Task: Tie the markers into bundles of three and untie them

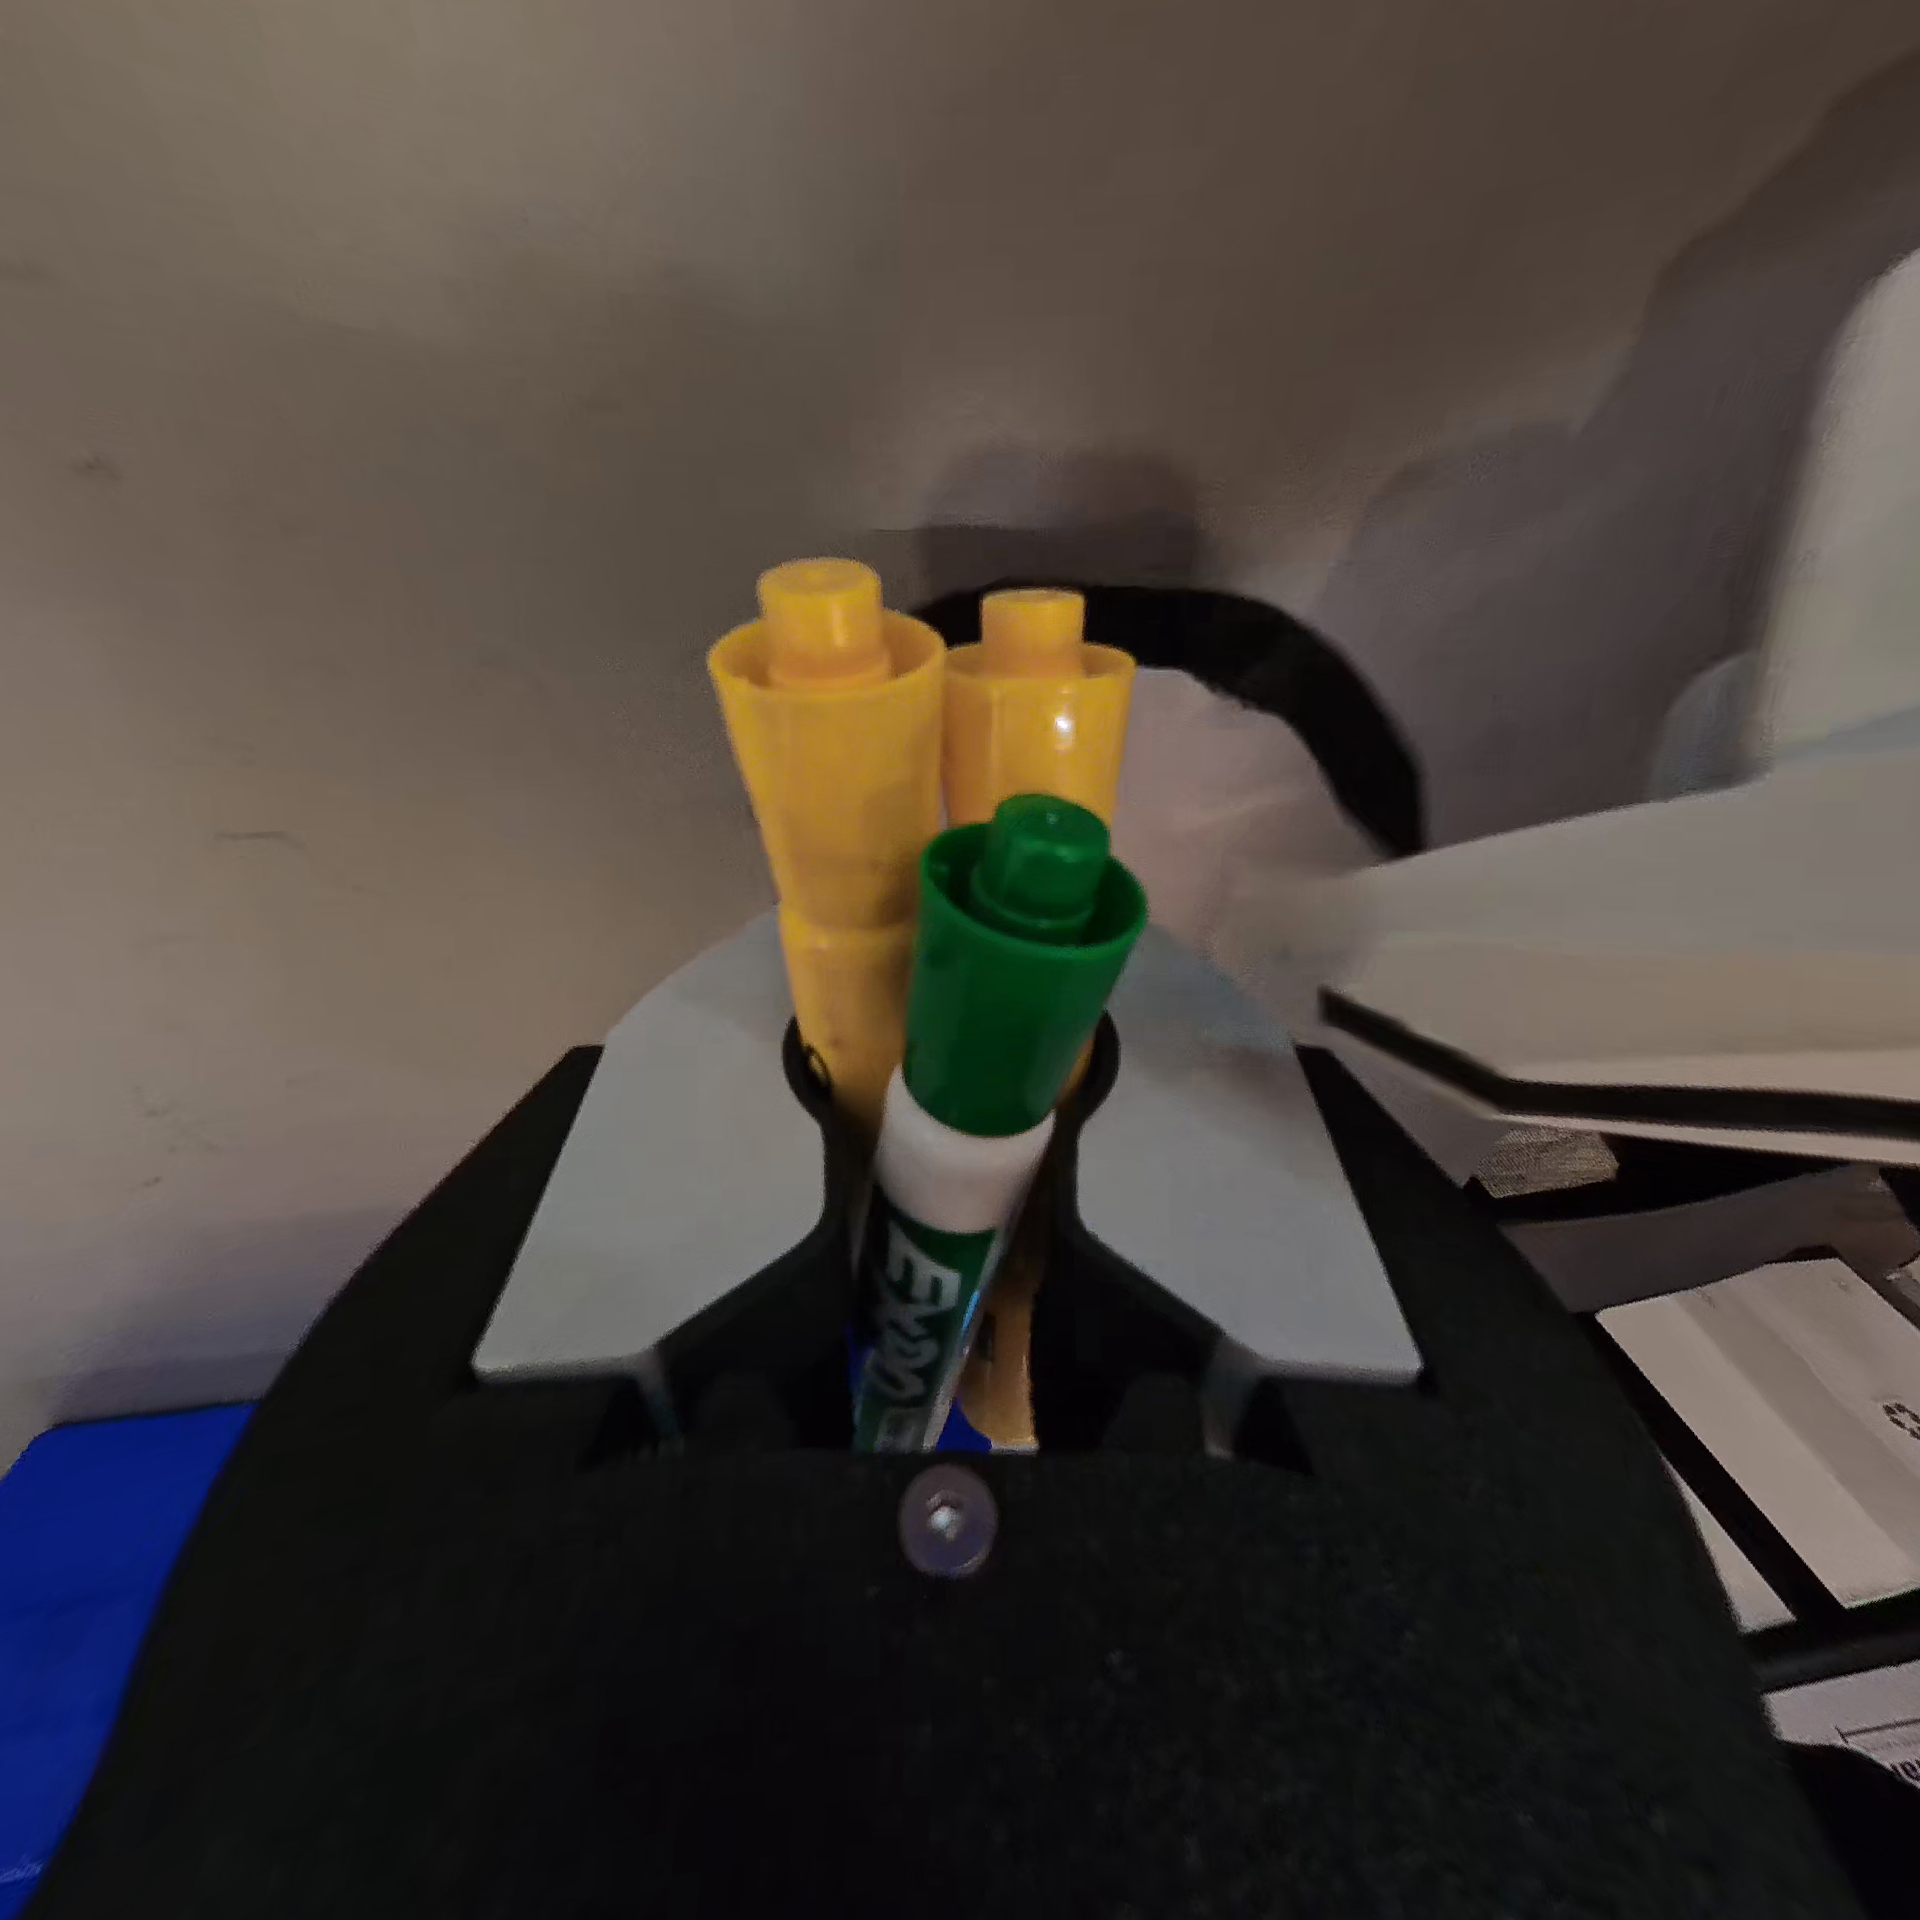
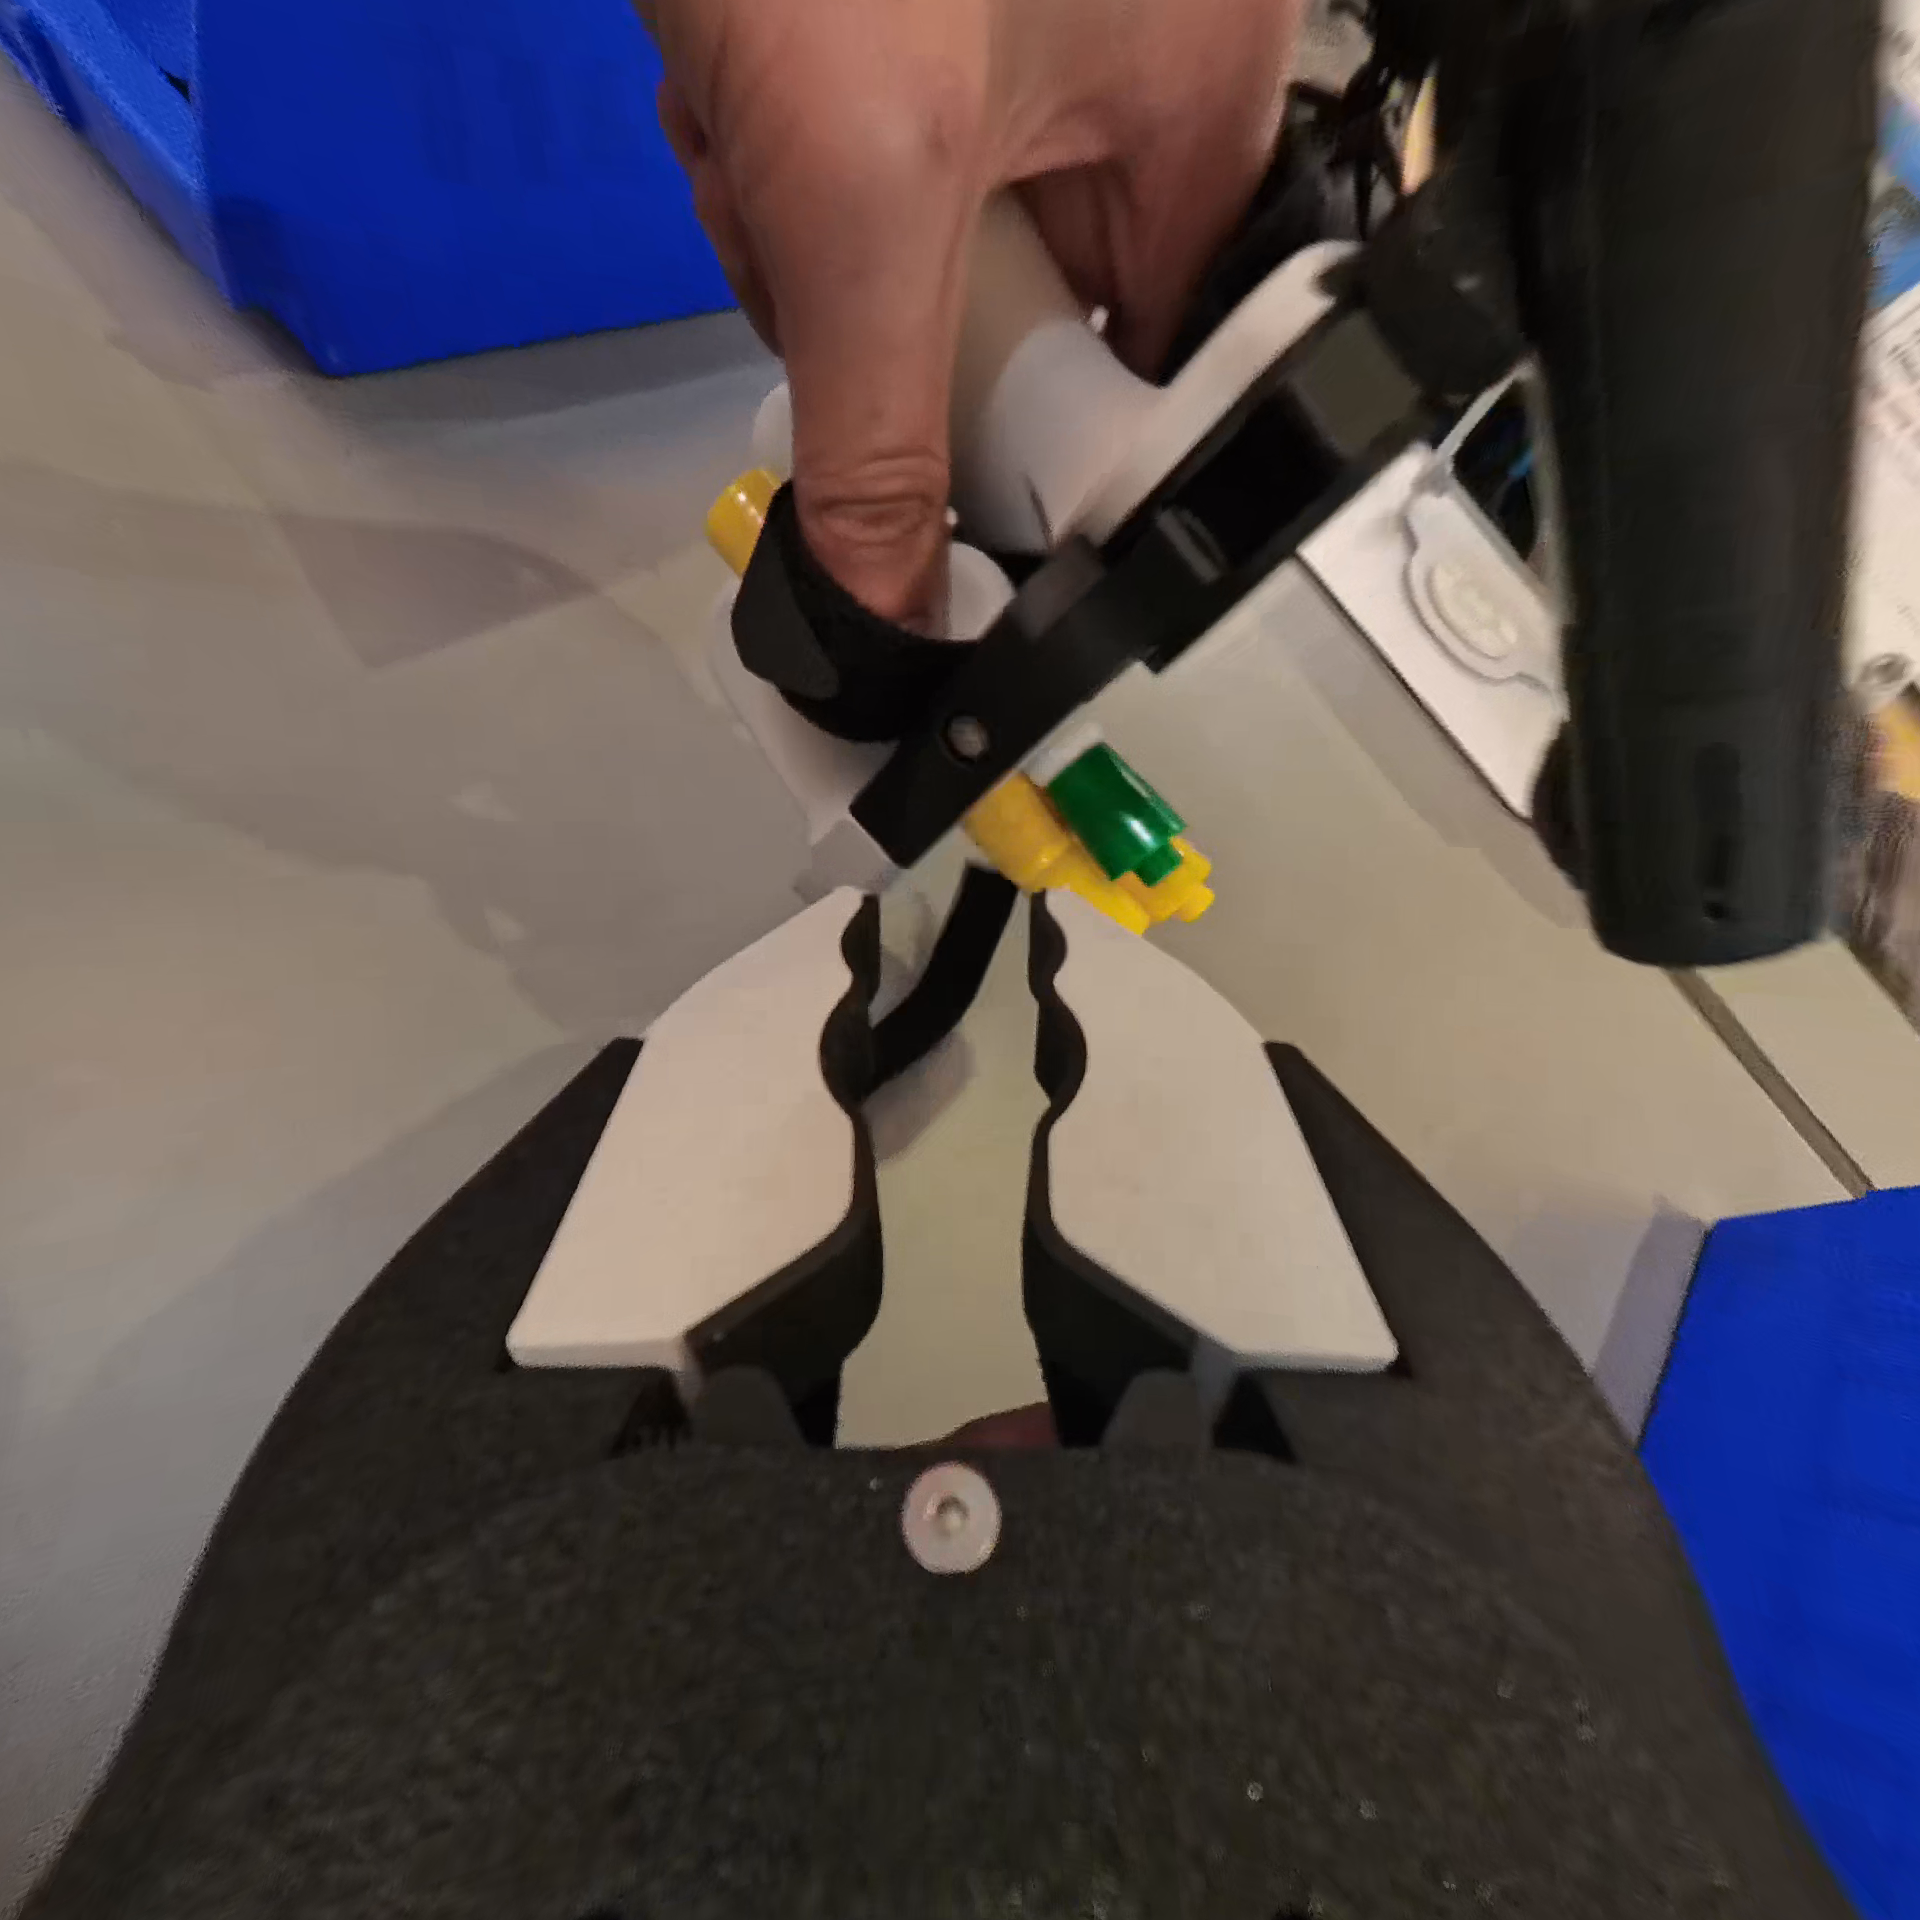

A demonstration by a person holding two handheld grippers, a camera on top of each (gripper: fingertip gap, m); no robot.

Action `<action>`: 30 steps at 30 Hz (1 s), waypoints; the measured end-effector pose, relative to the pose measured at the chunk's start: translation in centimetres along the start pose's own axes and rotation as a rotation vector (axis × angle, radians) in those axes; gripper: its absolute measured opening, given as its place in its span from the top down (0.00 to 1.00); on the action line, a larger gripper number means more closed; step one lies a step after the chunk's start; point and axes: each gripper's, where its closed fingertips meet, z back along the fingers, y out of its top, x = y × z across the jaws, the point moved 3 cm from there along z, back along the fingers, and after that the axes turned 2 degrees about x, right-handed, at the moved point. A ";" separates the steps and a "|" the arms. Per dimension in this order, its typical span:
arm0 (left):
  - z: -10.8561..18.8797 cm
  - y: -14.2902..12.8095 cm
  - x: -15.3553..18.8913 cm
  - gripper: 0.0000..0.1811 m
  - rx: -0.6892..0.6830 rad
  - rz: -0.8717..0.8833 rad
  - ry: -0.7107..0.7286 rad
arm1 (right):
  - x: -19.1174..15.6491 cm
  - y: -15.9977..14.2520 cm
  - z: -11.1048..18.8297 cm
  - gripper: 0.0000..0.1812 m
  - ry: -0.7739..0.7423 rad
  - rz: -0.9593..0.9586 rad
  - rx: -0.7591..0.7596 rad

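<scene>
My left gripper (image 1: 951, 1039) is shut on three markers held side by side: two yellow markers (image 1: 831, 790) and one green marker (image 1: 1013, 966), caps pointing away from the camera. A black strap (image 1: 1340, 717) loops behind the caps. In the right wrist view a hand (image 2: 914, 229) holds the left gripper (image 2: 971, 800), with the marker caps (image 2: 1112, 842) sticking out to its right. The strap (image 2: 935, 997) hangs from the bundle into the gap of my right gripper (image 2: 951, 935). Its jaws stand apart, and the strap rests against the left finger (image 2: 727, 1143), not clamped.
A blue bin (image 2: 468, 156) stands at the far left and another blue bin (image 2: 1808, 1455) at the near right on the grey table (image 2: 260, 831). A black hand-held device (image 2: 1704, 520) hangs at the upper right over a metal plate (image 2: 1455, 603). Papers (image 1: 1766, 1403) lie at the right. My right fingertips sit around 7 centimetres from my left ones.
</scene>
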 end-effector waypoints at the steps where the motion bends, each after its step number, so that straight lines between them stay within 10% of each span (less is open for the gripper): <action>1: -0.1 -0.1 -0.1 0.78 -0.001 0.001 0.004 | 0.4 0.0 0.4 0.85 0.006 0.004 0.036; 14: 0.5 1.1 1.1 0.78 0.010 -0.090 0.043 | 5.2 -1.7 0.0 0.78 0.483 -0.238 0.540; 30: 0.3 1.5 2.3 0.78 -0.021 -0.157 0.052 | 4.8 -2.6 0.5 0.89 0.566 -0.192 0.517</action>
